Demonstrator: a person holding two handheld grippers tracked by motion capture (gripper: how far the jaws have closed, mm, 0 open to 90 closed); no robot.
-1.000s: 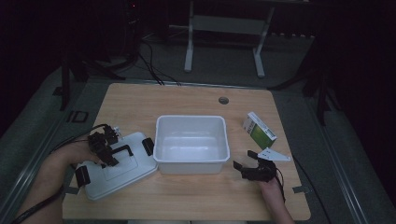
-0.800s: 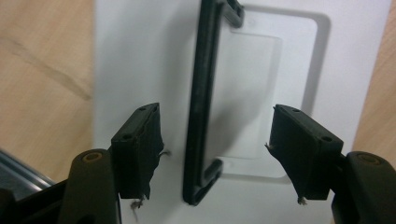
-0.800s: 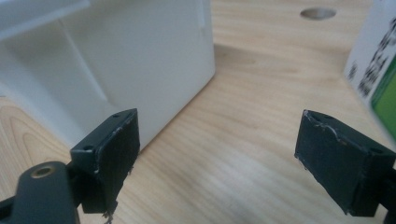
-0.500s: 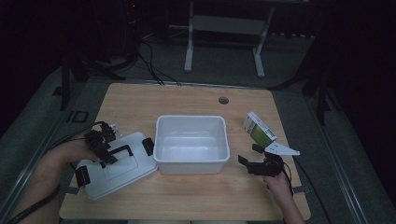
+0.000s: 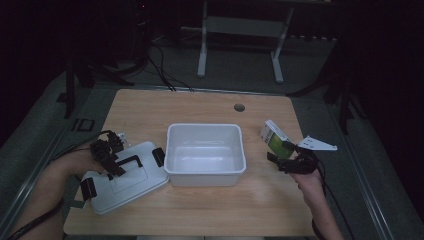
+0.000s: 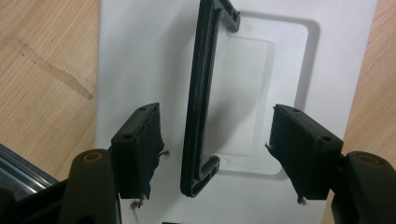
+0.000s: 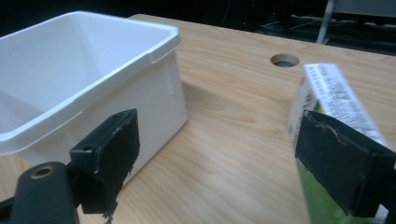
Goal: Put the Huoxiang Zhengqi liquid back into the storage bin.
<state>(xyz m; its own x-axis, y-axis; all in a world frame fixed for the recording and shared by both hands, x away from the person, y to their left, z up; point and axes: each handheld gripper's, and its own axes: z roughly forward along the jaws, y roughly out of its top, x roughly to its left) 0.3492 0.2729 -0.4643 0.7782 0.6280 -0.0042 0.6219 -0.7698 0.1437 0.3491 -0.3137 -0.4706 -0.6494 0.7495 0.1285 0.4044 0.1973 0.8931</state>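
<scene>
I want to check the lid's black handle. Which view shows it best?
The left gripper view: the handle lies close between the open jaws, untouched. The high view shows it small and dim on the lid.

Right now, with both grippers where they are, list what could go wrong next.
1. The left gripper hangs open over the lid's black handle, which sits nearer one pad; closing off-centre could shove the lid instead of gripping the handle.
2. The right gripper is open beside the green and white carton, which stands tilted; a pad nudging it might tip it over.
3. The white bin stands close by; a swing could knock its wall.
</scene>
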